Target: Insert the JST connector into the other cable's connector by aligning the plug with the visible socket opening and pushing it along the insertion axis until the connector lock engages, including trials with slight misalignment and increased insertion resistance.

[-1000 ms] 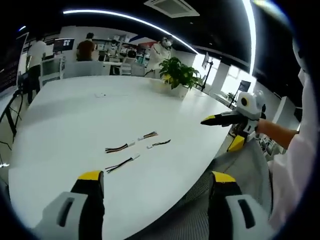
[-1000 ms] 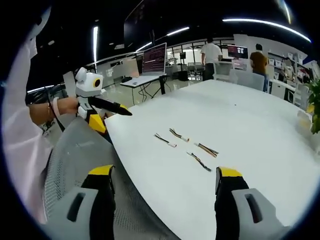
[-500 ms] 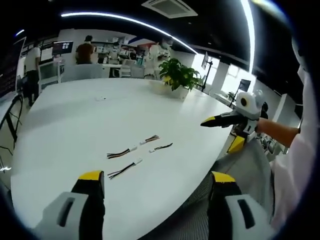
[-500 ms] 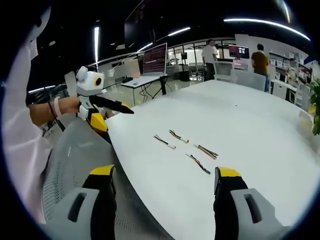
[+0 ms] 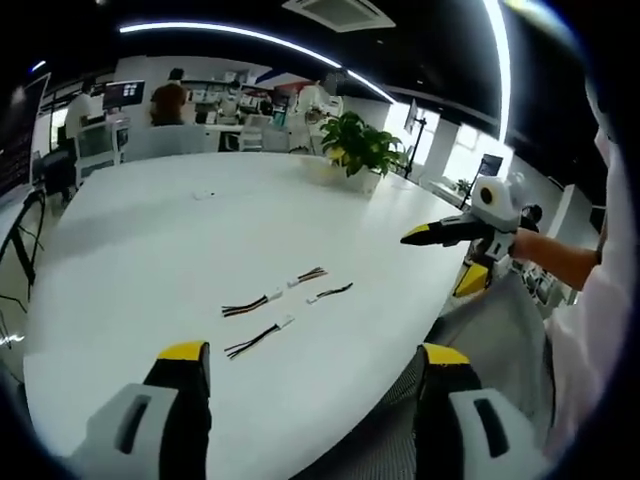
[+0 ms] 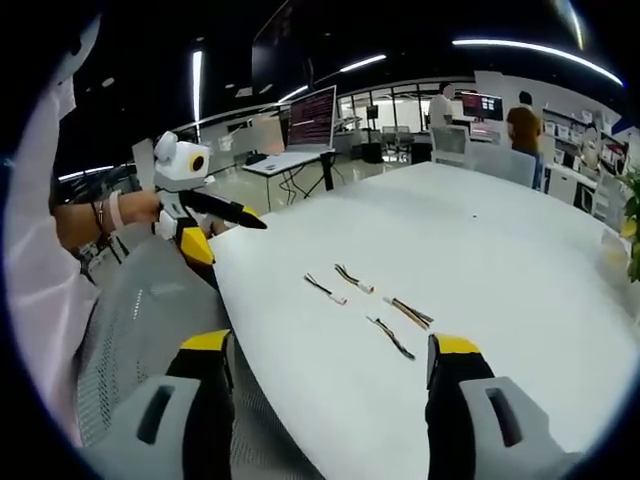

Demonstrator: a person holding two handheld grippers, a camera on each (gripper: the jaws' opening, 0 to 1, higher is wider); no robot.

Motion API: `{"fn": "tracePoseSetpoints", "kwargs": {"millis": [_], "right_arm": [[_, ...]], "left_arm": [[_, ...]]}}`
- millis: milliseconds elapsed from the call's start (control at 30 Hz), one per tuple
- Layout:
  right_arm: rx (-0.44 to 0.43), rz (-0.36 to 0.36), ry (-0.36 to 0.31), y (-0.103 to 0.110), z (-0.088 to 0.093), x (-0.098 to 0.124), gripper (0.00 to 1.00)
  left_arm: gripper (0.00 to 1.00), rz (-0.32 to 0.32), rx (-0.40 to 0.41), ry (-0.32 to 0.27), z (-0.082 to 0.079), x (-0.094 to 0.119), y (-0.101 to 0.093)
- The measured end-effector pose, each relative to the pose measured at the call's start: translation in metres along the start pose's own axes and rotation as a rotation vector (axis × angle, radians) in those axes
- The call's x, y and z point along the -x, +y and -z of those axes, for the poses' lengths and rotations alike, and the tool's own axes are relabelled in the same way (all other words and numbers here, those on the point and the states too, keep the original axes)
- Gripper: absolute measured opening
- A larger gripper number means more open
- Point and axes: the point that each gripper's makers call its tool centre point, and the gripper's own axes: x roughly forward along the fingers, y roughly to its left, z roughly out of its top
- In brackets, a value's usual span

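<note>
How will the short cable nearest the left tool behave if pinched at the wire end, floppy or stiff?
Probably floppy: the nearest cable is a few thin loose wires ending in a small white connector, so that end would likely droop. Likely very light, and it lies flat on the smooth white table, so a nudge may slide it. It seems unlikely to roll.

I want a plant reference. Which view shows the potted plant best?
The left gripper view: the potted plant stands whole on the white table. In the right gripper view only its leaves show at the edge.
</note>
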Motion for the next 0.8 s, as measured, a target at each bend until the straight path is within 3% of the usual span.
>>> {"fn": "tracePoseSetpoints", "kwargs": {"millis": [400,533,800], "right_arm": [[0.025,-0.011,0.001,-0.011,-0.006,-0.012,0.76],[0.022,-0.006,0.001,-0.016,-0.005,-0.016,0.72],[0.024,0.014,0.0,-0.025,-0.007,-0.023,0.73]], "left_arm": [[0.82,0.011,-0.051,0.016,-0.009,-0.014,0.011],[0.82,0.015,-0.086,0.051,-0.006,-0.02,0.011],[0.82,0.03,-0.091,0.041,-0.013,-0.026,0.014]]}}
